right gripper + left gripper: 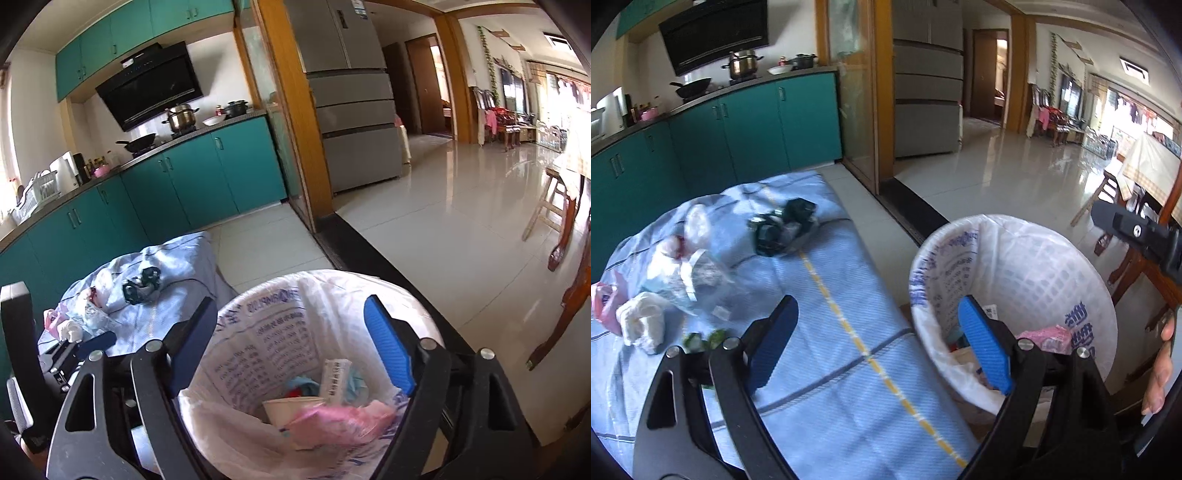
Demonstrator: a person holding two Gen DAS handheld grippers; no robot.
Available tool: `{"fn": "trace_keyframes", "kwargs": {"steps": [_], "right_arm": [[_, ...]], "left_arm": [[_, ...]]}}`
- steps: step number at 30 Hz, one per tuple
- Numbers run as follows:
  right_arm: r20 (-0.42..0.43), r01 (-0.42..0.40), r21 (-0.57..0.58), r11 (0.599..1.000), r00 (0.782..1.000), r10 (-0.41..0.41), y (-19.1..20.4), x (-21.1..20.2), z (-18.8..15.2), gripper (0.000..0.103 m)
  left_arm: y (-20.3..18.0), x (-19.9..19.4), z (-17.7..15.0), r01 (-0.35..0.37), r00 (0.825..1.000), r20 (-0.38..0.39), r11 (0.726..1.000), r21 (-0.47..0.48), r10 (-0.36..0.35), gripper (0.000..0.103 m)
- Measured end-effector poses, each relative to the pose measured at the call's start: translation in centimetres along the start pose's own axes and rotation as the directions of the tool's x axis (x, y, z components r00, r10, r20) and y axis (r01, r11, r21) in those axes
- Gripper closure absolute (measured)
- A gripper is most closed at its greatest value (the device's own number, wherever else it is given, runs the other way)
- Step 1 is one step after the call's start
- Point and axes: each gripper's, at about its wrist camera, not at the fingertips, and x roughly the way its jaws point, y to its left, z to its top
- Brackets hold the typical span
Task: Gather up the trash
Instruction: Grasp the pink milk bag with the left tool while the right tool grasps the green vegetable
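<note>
Both my tongs gape empty | bin (258, 332) below right tongs (291, 339) part-filled | wrappers (676, 280) ahead-left of left tongs (875, 339) remain on table (831, 332)

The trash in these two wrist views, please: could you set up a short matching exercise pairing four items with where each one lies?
Things:
1. paper cup
2. dark crumpled wrapper
3. white tissue wad
4. pink bag

Places:
A. on the blue cloth, at its near left edge
B. inside the lined bin, lying against the cup
C. on the blue cloth, toward its far end
D. inside the lined bin, tipped on its side

Pairs: 1-D, 2-C, 3-A, 4-B
</note>
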Motion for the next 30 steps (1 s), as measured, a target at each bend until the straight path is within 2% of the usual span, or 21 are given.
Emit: {"fn": "trace_keyframes", "kwargs": {"steps": [4, 7, 9, 13, 15, 17, 19, 22, 24, 26, 27, 30], "right_arm": [[-0.016, -0.039, -0.033, 0.999, 0.999, 0.038, 2.7, 1.1, 0.3, 0.021], [-0.041, -0.083, -0.064, 0.995, 0.996, 0.080, 5.4, 2.3, 0.3, 0.019], [-0.061, -0.120, -0.087, 0.989, 0.992, 0.115, 7.5, 3.1, 0.2, 0.019], [-0.103, -0.219, -0.120, 0.968, 0.973, 0.207, 12.0, 4.7, -0.1, 0.019], [-0.163, -0.288, -0.141, 0.947, 0.951, 0.264, 14.8, 6.1, -0.8, 0.019], [-0.237, -0.355, -0.173, 0.919, 0.920, 0.311, 17.8, 7.5, -1.9, 0.019], [-0.290, -0.402, -0.209, 0.891, 0.896, 0.337, 20.3, 8.2, -2.9, 0.019], [-0.372, -0.472, -0.312, 0.825, 0.859, 0.351, 25.2, 8.5, -5.3, 0.019], [-0.400, -0.487, -0.352, 0.799, 0.850, 0.342, 27.2, 8.7, -6.6, 0.019], [-0.410, -0.475, -0.383, 0.792, 0.856, 0.315, 28.6, 9.2, -7.5, 0.019], [-0.417, -0.466, -0.393, 0.793, 0.858, 0.298, 29.1, 9.6, -8.0, 0.019], [-0.449, -0.457, -0.385, 0.802, 0.852, 0.269, 29.7, 10.8, -8.7, 0.019]], "left_arm": [[3.6, -1.7, 0.4, -0.078, 0.996, 0.030, 0.995, -0.055, 0.080, 0.014], [8.0, -3.0, 0.8, -0.168, 0.984, 0.043, 0.978, -0.123, 0.174, 0.013], [10.9, -3.8, 0.9, -0.217, 0.974, 0.036, 0.961, -0.169, 0.226, 0.013], [18.1, -5.1, 0.4, -0.302, 0.950, -0.008, 0.910, -0.285, 0.313, 0.012], [21.1, -5.7, -0.2, -0.331, 0.940, -0.033, 0.886, -0.325, 0.339, 0.012], [24.2, -6.5, -0.9, -0.374, 0.924, -0.061, 0.855, -0.359, 0.378, 0.012], [26.4, -7.0, -1.4, -0.398, 0.914, -0.080, 0.835, -0.380, 0.399, 0.012], [29.7, -7.2, -2.1, -0.428, 0.900, -0.112, 0.806, -0.409, 0.421, 0.011], [31.5, -6.7, -2.1, -0.435, 0.897, -0.121, 0.796, -0.420, 0.426, 0.010], [33.1, -5.6, -2.0, -0.436, 0.898, -0.134, 0.796, -0.420, 0.420, 0.010], [33.7, -5.2, -2.0, -0.425, 0.903, -0.140, 0.800, -0.423, 0.405, 0.010], [34.7, -3.8, -2.2, -0.343, 0.939, -0.142, 0.831, -0.438, 0.313, 0.010]]}}
